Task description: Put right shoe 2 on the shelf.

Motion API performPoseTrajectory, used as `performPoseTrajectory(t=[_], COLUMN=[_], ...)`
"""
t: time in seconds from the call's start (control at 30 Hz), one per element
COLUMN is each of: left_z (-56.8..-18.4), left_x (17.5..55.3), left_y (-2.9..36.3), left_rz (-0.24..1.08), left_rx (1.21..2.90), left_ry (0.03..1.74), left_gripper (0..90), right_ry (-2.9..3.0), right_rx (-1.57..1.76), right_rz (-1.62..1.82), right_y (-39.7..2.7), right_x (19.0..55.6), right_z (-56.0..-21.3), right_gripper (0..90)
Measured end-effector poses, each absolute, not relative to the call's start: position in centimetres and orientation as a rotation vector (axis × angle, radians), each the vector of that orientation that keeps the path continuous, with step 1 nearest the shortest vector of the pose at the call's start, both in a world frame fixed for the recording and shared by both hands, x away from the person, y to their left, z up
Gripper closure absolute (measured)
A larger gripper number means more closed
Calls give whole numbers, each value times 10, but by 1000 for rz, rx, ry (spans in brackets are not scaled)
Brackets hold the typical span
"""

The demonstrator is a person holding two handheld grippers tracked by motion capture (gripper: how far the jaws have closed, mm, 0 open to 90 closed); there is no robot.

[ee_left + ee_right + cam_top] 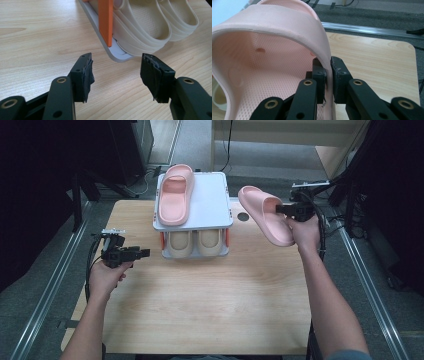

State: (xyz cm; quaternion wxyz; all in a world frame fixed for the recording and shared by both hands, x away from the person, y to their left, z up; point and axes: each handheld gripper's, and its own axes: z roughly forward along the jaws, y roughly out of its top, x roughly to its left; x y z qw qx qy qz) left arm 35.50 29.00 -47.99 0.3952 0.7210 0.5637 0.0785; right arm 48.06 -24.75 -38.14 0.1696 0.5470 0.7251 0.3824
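A grey two-level shoe rack [212, 210] stands at the table's far middle. One pink slipper [175, 195] lies on its top shelf, left side. A beige pair [197, 241] sits on the lower shelf, also the beige pair [150, 27] in the left gripper view. My right gripper [286, 210] is shut on the strap of a second pink slipper [265, 215], held in the air right of the rack; the strap [322, 45] is pinched between the pads. My left gripper [142, 253] stands open above the table left of the rack, its pads [87, 75] holding nothing.
The wooden table [200, 295] has a round hole [243, 216] near the far right corner. An orange upright [106, 20] supports the rack's corner close to my left gripper. Metal rails [370, 285] run along both table sides.
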Motion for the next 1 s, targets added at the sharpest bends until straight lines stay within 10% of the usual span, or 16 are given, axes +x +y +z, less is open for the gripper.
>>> performPoseTrajectory(t=[1.0], left_z=[-481], left_x=[358], left_y=[297], left_rz=[182], left_rx=[1829], left_ry=[1425], left_gripper=[440], right_ry=[2108], right_rx=[1505], right_rz=[968], right_y=[-102], right_x=[552], right_z=[-335], right_gripper=[820])
